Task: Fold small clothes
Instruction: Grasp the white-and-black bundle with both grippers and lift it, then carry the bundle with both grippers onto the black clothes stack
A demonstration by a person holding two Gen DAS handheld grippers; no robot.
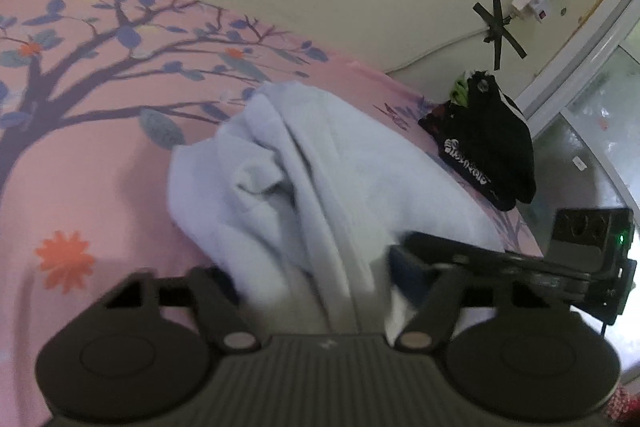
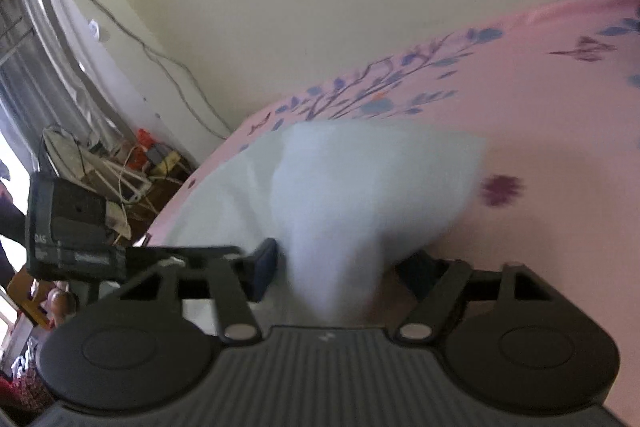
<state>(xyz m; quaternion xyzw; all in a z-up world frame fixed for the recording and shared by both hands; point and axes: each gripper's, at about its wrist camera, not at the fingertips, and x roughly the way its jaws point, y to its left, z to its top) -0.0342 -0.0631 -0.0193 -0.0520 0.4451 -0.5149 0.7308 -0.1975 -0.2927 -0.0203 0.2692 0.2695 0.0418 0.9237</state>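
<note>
Bedsheet [image 1: 100, 167], pink with a tree print, carries the pale blue garment [image 1: 304, 163]. Garment lies bunched near the bed's front edge; its long axis runs from the tongs away toward the wall, narrowing to a gathered end at each pair. Black clothes pile [image 1: 488, 147] sits at the right bed edge. Left tongs [image 1: 316, 279] and right tongs [image 2: 340, 275] straddle gathered cloth; whether the pads press it cannot be told.
</note>
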